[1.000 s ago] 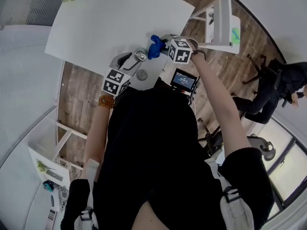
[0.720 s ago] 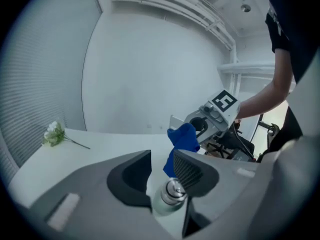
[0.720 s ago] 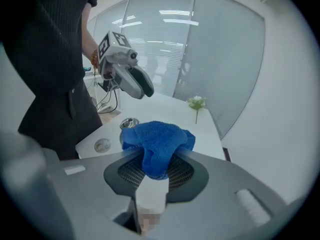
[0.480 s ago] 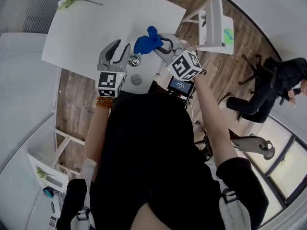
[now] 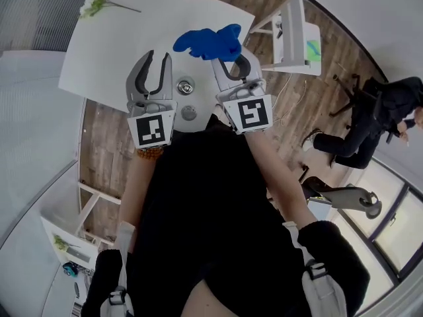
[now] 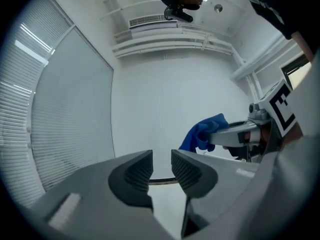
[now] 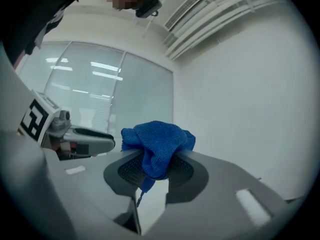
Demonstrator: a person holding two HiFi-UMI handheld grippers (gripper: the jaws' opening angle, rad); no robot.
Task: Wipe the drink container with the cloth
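Note:
The drink container, a round metal cup seen from above, stands on the white table near its front edge. A round grey lid lies just in front of it. Both grippers are raised above the table. My left gripper is open and holds nothing; its jaws show a narrow gap. My right gripper is shut on the blue cloth, which bunches over the pads. In the left gripper view the cloth shows at the right. The container is hidden in both gripper views.
A flower sprig lies at the table's far left corner. A white chair stands right of the table on the wooden floor. A seated person in black is at the far right. White shelving stands at the lower left.
Both grippers have risen from the table and now point upward side by side. The blue cloth rose with the right gripper. The container and lid have not moved.

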